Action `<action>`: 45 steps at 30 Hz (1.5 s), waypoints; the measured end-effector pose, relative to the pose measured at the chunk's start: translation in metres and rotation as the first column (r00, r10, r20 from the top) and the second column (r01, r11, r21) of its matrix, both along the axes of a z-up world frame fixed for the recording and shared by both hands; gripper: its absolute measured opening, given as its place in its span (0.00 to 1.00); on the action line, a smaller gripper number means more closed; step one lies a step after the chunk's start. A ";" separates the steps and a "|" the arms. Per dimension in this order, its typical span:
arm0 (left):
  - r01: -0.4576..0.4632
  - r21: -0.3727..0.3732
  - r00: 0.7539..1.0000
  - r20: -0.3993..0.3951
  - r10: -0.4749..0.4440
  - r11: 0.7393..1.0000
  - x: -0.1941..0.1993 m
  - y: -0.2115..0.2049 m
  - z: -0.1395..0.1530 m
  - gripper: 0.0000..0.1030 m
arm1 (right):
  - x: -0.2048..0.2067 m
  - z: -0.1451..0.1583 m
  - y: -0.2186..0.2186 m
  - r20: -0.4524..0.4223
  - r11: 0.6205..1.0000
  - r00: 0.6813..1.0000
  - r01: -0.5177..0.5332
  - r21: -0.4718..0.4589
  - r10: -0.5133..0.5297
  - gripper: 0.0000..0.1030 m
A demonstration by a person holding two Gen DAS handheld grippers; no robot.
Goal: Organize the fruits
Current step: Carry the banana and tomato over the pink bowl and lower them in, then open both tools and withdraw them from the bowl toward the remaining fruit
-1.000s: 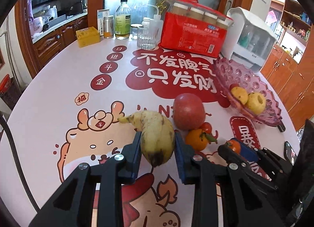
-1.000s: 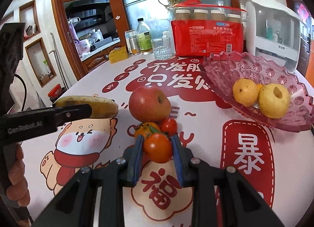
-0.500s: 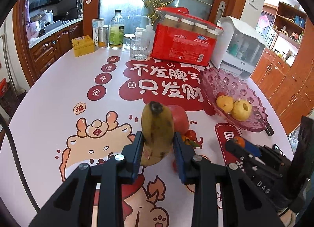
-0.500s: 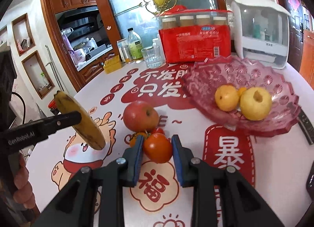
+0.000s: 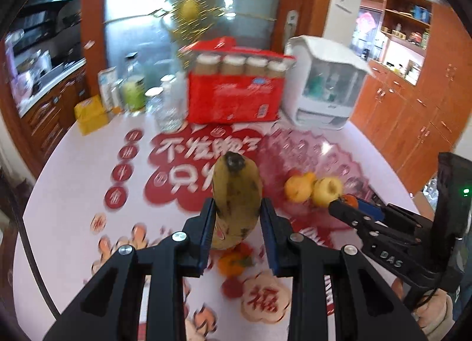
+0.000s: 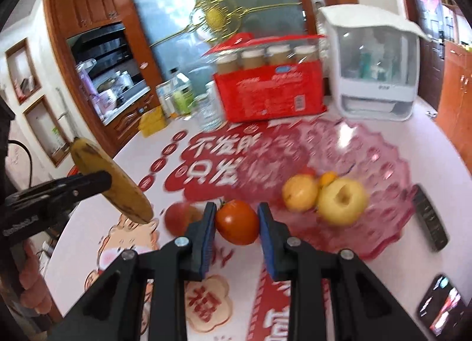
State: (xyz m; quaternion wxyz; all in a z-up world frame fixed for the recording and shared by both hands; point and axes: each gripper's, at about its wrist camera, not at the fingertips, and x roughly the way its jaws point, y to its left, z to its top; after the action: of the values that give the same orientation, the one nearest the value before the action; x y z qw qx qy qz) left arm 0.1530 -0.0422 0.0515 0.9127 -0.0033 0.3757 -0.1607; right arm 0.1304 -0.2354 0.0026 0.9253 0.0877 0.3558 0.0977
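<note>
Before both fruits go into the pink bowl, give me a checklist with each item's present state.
1. Left gripper shut on the banana: ok.
2. Right gripper shut on the tomato: ok.
3. Both fruits held clear of the table: ok.
4. Free space in the pink bowl beside the yellow apple and yellow-orange fruit: ok.
5. Banana seated firmly: cannot tell; it stands tilted between the pads.
6. Phone and remote out of the path: cannot tell.
</note>
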 end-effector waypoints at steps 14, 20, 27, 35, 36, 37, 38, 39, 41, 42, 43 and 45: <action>0.199 -0.092 0.959 -0.185 -0.213 0.976 0.107 -0.132 -0.019 0.28 | 0.090 -0.036 -0.099 -0.229 0.982 0.956 0.190 0.000 -0.185 0.27; 0.189 -0.051 0.964 -0.180 -0.195 0.981 0.141 -0.165 -0.051 0.28 | 0.109 -0.067 -0.105 -0.279 0.977 0.937 0.201 -0.068 -0.212 0.28; 0.167 0.042 0.976 -0.149 -0.159 0.985 0.164 -0.177 -0.065 0.35 | 0.130 -0.080 -0.097 -0.266 0.966 0.932 0.211 -0.151 -0.245 0.42; 0.129 0.051 0.984 -0.131 -0.122 0.990 0.154 -0.150 -0.068 0.72 | 0.123 -0.073 -0.093 -0.234 0.963 0.941 0.207 -0.174 -0.244 0.55; 0.122 0.052 0.984 -0.133 -0.114 0.991 0.152 -0.145 -0.067 0.74 | 0.122 -0.072 -0.093 -0.231 0.963 0.942 0.206 -0.176 -0.244 0.55; 0.115 0.054 0.985 -0.135 -0.107 0.992 0.150 -0.141 -0.066 0.75 | 0.119 -0.071 -0.091 -0.228 0.963 0.943 0.204 -0.178 -0.242 0.55; 0.107 0.059 0.986 -0.137 -0.098 0.992 0.148 -0.136 -0.065 0.77 | 0.117 -0.069 -0.091 -0.227 0.963 0.944 0.202 -0.178 -0.240 0.55; 0.099 0.068 0.986 -0.138 -0.089 0.993 0.145 -0.129 -0.064 0.78 | 0.114 -0.067 -0.089 -0.226 0.964 0.945 0.200 -0.176 -0.237 0.55; 0.091 0.082 0.988 -0.134 -0.080 0.992 0.139 -0.119 -0.062 0.79 | 0.109 -0.064 -0.087 -0.222 0.965 0.947 0.196 -0.172 -0.232 0.55; 0.087 0.095 0.989 -0.131 -0.074 0.992 0.135 -0.113 -0.061 0.80 | 0.105 -0.061 -0.085 -0.218 0.966 0.948 0.196 -0.171 -0.231 0.55; 0.083 0.103 0.989 -0.129 -0.069 0.991 0.131 -0.109 -0.060 0.80 | 0.101 -0.059 -0.083 -0.215 0.966 0.949 0.196 -0.170 -0.230 0.55; 0.071 0.123 0.991 -0.125 -0.055 0.990 0.122 -0.096 -0.057 0.81 | 0.093 -0.054 -0.078 -0.207 0.967 0.952 0.193 -0.165 -0.225 0.55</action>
State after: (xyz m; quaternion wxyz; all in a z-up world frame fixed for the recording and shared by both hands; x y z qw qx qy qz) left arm 0.2751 -0.1379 -0.0053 0.8810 0.0570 0.4399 -0.1647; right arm 0.2230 -0.3139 -0.0512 0.8882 0.0690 0.4528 -0.0374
